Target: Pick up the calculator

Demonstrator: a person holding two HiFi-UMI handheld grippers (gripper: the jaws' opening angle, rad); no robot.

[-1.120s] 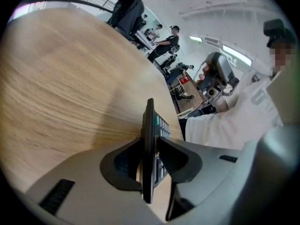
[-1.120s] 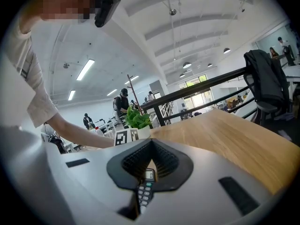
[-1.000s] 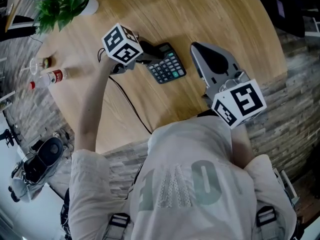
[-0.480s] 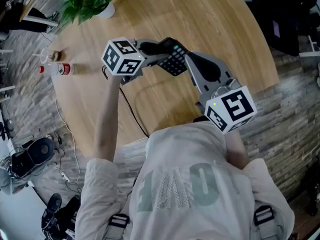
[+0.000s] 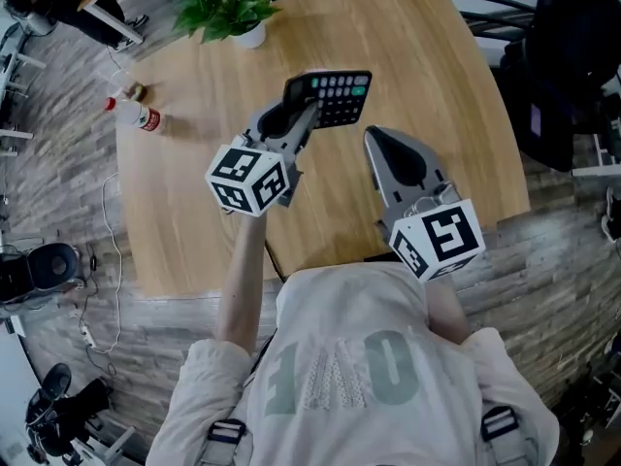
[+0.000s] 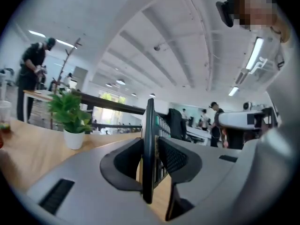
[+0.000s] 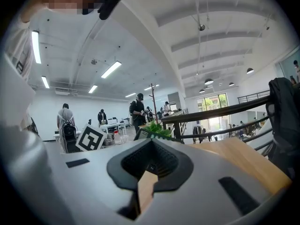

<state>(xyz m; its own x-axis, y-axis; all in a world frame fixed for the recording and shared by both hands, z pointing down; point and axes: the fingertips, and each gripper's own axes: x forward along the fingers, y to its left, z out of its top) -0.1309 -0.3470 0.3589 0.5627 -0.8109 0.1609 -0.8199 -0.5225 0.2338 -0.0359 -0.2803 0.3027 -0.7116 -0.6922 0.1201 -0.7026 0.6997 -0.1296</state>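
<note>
The black calculator point(image 5: 330, 97) with green and white keys is up off the round wooden table point(image 5: 446, 85), gripped at its near edge by my left gripper point(image 5: 303, 116). In the left gripper view the calculator point(image 6: 149, 125) stands edge-on between the two dark pads, which press on both its faces. My right gripper point(image 5: 375, 140) hovers just right of it, lower in the head view, its jaws together with nothing between them. In the right gripper view the pads point(image 7: 161, 165) meet at their tips and a corner of the calculator point(image 7: 140, 134) shows beyond.
A potted plant point(image 5: 231, 13) stands at the table's far edge. A small bottle point(image 5: 136, 115) lies at the left side. A thin black cable point(image 5: 274, 255) runs off the near edge. A dark chair with a jacket point(image 5: 572, 56) is at the right. People stand in the room beyond.
My left gripper has lifted the calculator off the table and swung it from pointing down to about level. The right gripper has risen a little beside it.
</note>
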